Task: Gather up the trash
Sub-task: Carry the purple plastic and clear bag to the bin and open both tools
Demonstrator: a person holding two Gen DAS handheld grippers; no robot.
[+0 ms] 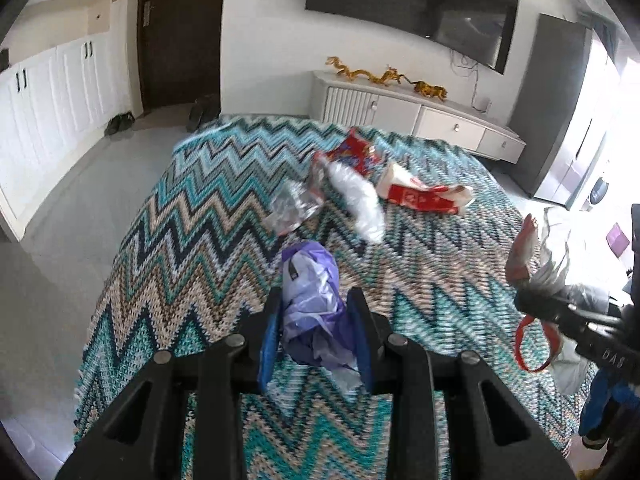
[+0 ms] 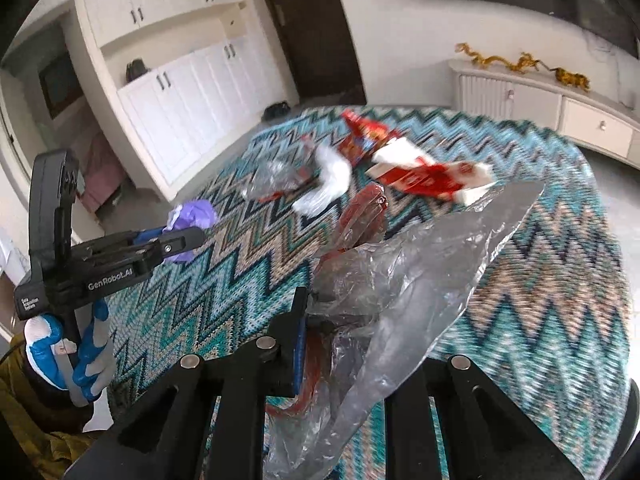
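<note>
My left gripper (image 1: 316,306) is shut on a crumpled purple plastic bag (image 1: 308,280), held just above the zigzag-patterned tablecloth (image 1: 192,248). In the right wrist view the left gripper (image 2: 186,240) hangs at the left with the purple bag (image 2: 194,214) in it. My right gripper (image 2: 344,320) is shut on a clear plastic bag (image 2: 420,272) with red handles, which hides its right finger. On the cloth farther back lie a clear wrapper (image 1: 294,206), a white plastic wad (image 1: 360,200), a red snack packet (image 1: 354,152) and a red-and-white carton (image 1: 420,194).
A pale low cabinet (image 1: 432,118) with gold ornaments stands behind the table under a wall screen (image 1: 412,0). White cupboards (image 1: 52,80) and a dark door (image 1: 180,32) are at the left, with shoes (image 1: 118,122) on the floor. A gloved hand (image 2: 86,360) holds the left gripper.
</note>
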